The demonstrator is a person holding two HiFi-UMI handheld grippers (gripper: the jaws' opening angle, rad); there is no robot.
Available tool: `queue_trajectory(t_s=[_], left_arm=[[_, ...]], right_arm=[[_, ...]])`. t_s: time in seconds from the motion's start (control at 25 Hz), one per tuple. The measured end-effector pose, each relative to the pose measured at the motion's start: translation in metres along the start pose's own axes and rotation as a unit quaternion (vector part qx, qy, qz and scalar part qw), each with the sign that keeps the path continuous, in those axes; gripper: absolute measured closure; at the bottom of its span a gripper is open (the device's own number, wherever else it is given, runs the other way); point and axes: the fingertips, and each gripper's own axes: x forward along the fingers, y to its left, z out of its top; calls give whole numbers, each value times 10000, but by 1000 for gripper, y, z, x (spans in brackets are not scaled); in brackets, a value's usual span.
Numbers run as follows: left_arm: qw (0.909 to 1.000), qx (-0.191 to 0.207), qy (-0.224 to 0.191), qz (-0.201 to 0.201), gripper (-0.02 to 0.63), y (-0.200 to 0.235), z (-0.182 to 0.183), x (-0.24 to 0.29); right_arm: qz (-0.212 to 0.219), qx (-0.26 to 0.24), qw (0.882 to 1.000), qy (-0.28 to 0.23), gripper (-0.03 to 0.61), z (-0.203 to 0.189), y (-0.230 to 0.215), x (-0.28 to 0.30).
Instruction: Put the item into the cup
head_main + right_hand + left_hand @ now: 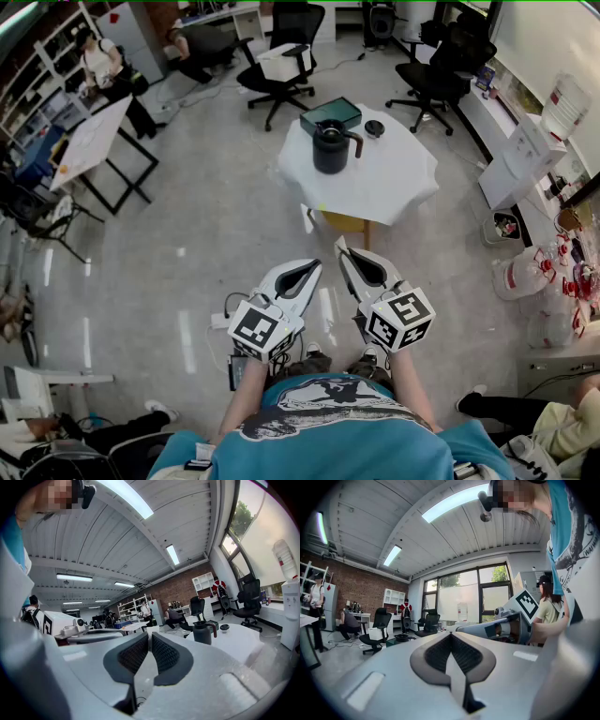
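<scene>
A black lidded cup with a handle (332,145) stands on a round table under a white cloth (398,183), far ahead of me. A small black round item (374,128) lies to its right, and a dark green flat box (330,114) sits behind it. My left gripper (316,263) and right gripper (339,243) are held side by side close to my body, over the floor and well short of the table. Each has its jaws together with nothing between them. The right gripper view shows that gripper (150,633) with the cup (203,632) and round item (224,628) beyond. The left gripper (451,635) faces the room.
Black office chairs (281,58) (441,66) stand behind the table. A white work table (89,141) is at the left, with people near it. Bags and bottles (525,277) lie at the right. A power strip with a cable (223,319) lies on the floor by my feet.
</scene>
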Motion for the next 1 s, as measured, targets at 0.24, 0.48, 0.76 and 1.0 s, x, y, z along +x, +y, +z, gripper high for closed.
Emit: queue_trajectory(t_s=[0.24,0.48,0.76,1.0], left_arm=[[10000,21,-57,8,612,5,1,2],[10000,-28,-37,-55,612,5,-1,-2],[9999,-29,-64,-151,614,7,-3,-11],[9995,-72,-17,-291,614,7,-6,-22]], right_arm=[[-46,1,10000,18,554,-2,-4,5],[-162,97,9998,8,554,-4,-3,7],[-298,78,9995,13,554,-10,5,7],[-412,130,9991,43,554,-17,17,6]])
